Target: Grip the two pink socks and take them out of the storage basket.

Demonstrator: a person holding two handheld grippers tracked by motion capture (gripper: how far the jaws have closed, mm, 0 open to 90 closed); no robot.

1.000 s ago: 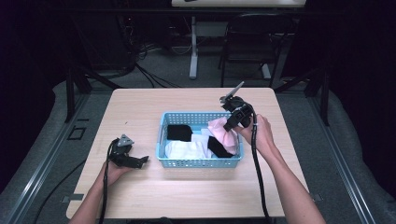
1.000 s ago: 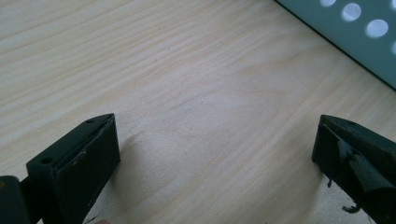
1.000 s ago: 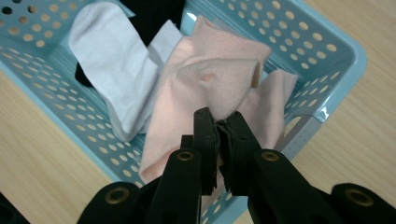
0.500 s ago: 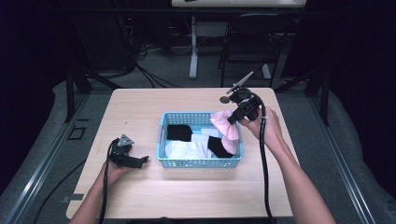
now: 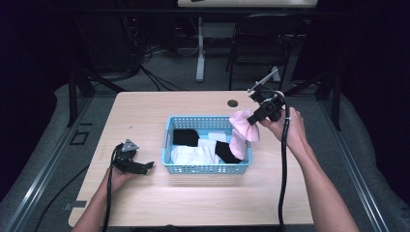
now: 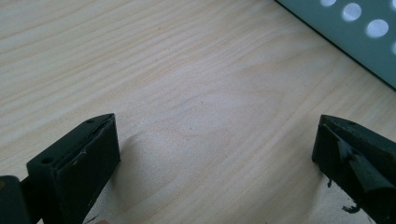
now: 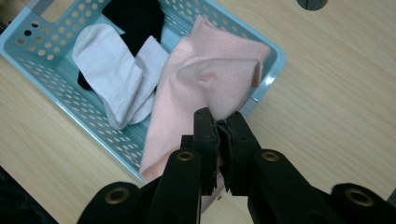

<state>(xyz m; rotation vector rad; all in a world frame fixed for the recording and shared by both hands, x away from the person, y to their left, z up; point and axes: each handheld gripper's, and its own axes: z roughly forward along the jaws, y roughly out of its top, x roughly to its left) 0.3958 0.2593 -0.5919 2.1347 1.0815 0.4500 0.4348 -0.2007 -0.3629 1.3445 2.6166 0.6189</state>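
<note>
Pinching a pink sock (image 7: pixel 205 88) between my right gripper's (image 7: pixel 223 128) closed jaws, I hold it above the blue basket's (image 5: pixel 208 169) right end, its lower part draped inside. My left gripper (image 5: pixel 145 166) rests wide open and empty on the table (image 5: pixel 145 111).

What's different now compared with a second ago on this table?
The right gripper, shut on the pink sock, has risen and drawn toward the basket's right rim, pulling the sock up so it now hangs over that edge. The left gripper stayed resting open on the table; the black and white socks lie in the basket as before.
</note>
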